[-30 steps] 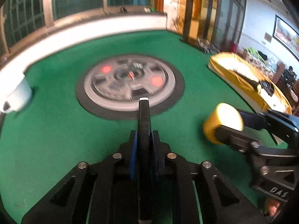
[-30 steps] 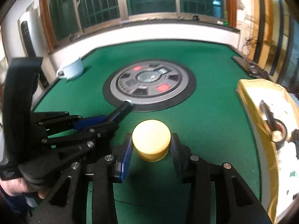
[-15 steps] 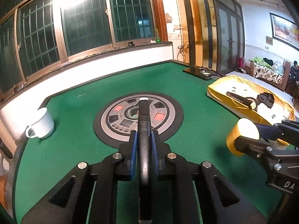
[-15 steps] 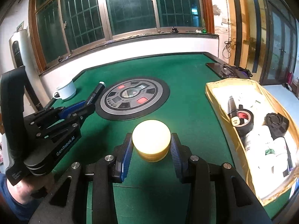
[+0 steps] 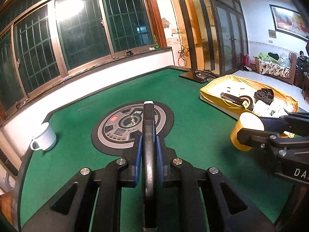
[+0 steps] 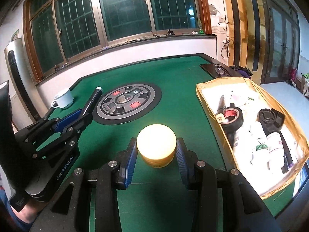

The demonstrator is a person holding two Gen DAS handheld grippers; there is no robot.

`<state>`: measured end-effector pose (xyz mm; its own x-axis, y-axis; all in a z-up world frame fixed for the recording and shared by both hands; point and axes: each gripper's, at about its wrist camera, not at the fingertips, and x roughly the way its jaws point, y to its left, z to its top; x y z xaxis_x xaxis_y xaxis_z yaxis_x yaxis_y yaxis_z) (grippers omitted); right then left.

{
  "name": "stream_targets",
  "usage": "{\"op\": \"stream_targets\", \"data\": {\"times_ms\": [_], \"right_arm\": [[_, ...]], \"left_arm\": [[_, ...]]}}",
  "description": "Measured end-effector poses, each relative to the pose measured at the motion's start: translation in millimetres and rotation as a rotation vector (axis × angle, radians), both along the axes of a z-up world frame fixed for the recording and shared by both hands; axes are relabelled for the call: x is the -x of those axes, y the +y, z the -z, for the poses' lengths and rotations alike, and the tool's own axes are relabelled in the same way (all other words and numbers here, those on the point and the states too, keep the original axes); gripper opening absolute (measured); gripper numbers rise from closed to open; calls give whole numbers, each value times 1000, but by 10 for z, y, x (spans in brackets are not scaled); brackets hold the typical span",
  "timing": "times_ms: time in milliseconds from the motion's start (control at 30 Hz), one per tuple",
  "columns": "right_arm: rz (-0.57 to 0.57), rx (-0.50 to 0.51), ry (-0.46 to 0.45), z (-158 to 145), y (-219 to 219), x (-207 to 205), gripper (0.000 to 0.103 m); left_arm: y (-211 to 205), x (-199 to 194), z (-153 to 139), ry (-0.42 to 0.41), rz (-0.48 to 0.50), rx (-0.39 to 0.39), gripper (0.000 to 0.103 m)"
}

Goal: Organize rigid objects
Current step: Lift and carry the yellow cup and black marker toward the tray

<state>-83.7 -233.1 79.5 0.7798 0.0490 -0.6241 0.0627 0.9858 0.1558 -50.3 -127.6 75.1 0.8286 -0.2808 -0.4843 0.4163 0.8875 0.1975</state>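
Note:
My left gripper [image 5: 148, 142] is shut on a slim black pen-like stick with a white tip [image 5: 148, 121], which juts forward above the green table. In the right wrist view that left gripper [image 6: 85, 114] and the black stick [image 6: 94, 98] show at the left. My right gripper [image 6: 156, 152] is shut on a round yellow jar [image 6: 156, 145], held above the felt. The left wrist view shows the yellow jar [image 5: 245, 129] at the right, in the right gripper [image 5: 251, 133]. A yellow-lined box [image 6: 204, 104] with several items stands at the table's right.
A grey round control panel [image 6: 126, 102] sits in the middle of the green table [image 6: 173, 77]. A white mug [image 6: 63, 98] stands at the far left edge. In the box lie a black tape roll [image 6: 232, 118], white bottles [image 6: 258, 145] and a black cap [image 6: 270, 119]. A dark tray [image 6: 216, 69] lies at the far right corner.
Both grippers have risen and tipped upward with the stick and the jar still in them, so the windows and the box come more into view. The right gripper has drifted toward the box.

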Motion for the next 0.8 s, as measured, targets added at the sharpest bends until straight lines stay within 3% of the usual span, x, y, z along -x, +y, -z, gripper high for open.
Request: {"op": "stream_targets", "data": {"times_ms": [800], "right_arm": [[38, -58, -33, -44, -583, 228, 36]], "left_arm": [[-610, 181, -83, -64, 50, -89, 12]]}}
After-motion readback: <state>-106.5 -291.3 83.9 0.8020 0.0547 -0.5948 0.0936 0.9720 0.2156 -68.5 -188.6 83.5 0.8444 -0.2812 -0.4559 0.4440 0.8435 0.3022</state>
